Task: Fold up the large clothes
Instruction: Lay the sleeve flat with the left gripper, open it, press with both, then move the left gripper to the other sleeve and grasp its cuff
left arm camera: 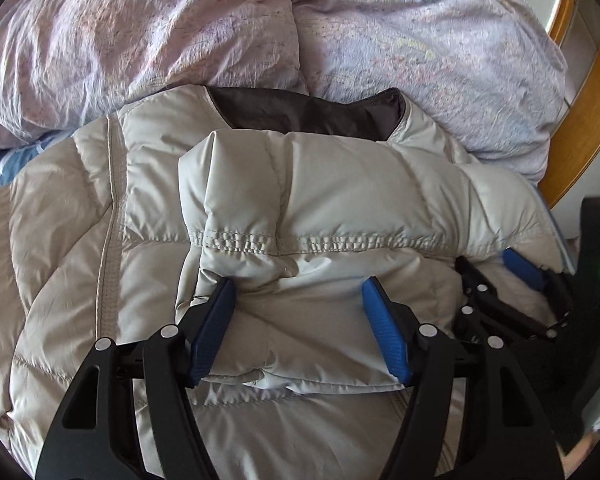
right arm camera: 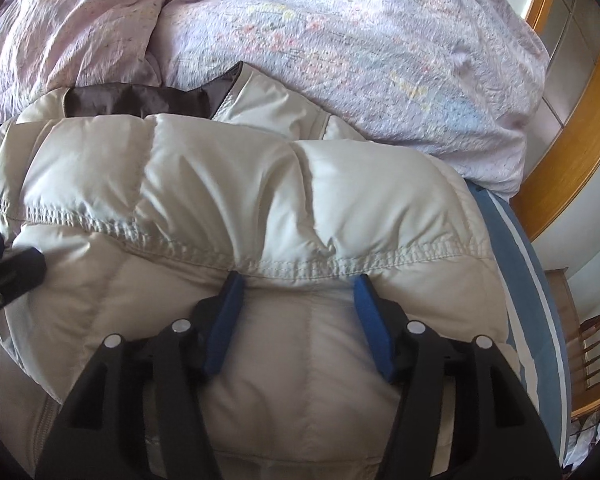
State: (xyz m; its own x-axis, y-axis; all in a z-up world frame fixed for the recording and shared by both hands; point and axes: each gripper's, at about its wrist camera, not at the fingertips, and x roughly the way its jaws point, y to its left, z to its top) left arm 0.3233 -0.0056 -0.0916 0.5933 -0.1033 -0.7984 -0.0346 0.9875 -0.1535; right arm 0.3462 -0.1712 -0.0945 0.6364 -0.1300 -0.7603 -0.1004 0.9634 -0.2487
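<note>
Left wrist view showed the pale puffer jacket [left arm camera: 260,200] lying on the bed [left arm camera: 4,168], its folded sleeve running crosswise just ahead of the left hand-held gripper [left arm camera: 298,292] and right hand-held gripper [left arm camera: 496,266], both spread wide, gripping nothing.

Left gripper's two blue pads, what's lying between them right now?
In the left wrist view, the left gripper is open astride a puffy fold of the cream quilted down jacket; nothing else lies between.

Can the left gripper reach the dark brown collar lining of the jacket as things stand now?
Probably yes. The left gripper stands open against the folded sleeve; the collar lining lies exposed just beyond, so it would need to pass over that puffy fold.
</note>
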